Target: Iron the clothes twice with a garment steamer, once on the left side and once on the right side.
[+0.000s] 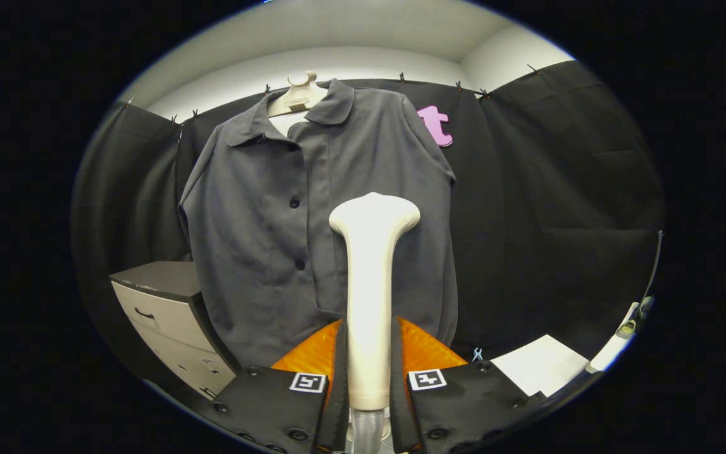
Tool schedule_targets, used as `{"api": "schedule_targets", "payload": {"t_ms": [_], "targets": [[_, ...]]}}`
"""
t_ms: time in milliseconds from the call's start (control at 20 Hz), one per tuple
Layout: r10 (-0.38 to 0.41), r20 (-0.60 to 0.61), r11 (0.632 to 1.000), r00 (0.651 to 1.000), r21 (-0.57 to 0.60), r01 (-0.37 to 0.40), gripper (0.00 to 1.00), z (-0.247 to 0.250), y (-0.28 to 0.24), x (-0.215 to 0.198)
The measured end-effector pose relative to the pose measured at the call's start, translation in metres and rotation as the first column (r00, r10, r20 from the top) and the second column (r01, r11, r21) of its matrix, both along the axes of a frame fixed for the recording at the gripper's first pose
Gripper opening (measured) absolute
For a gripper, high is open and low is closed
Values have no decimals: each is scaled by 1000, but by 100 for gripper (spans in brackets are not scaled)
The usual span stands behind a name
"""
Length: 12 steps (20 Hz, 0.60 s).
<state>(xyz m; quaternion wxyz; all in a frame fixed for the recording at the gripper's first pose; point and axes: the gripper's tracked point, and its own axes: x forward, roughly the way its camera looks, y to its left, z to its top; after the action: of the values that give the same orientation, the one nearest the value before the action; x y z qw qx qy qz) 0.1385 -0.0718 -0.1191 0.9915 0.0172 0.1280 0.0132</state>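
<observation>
The gripper has its two fingers closed on the handle of the garment steamer, one finger pressing on each side, so the jaws stand only as wide as the handle. The steamer is cream-white and stands upright between the fingers, its wide head rising above them in front of the shirt. I cannot tell if the head touches the cloth.

The shirt is dark grey with a collar and dark buttons down the front. It hangs on a pale hanger against the black cloth wall, just beyond the fingers. To the left of the shirt, lower, stands a light drawer cabinet with a dark top. To the right, lower, lies a white sheet.
</observation>
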Motion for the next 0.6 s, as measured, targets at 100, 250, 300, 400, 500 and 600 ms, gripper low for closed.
{"api": "schedule_targets", "payload": {"t_ms": [100,250,300,400,500,600], "targets": [[-2,-13,1000,1000,-1,2,34,-10,-2,-3],[-4,-25,1000,1000,-6,4,34,-20,-3,-5],[-5,-29,1000,1000,-10,4,34,-24,-4,-7],[-5,-45,1000,999,-15,4,34,-36,-6,-14],[-5,-66,1000,998,-5,4,34,-50,-7,-19],[-5,-86,1000,996,2,5,34,-63,-8,-25]]}}
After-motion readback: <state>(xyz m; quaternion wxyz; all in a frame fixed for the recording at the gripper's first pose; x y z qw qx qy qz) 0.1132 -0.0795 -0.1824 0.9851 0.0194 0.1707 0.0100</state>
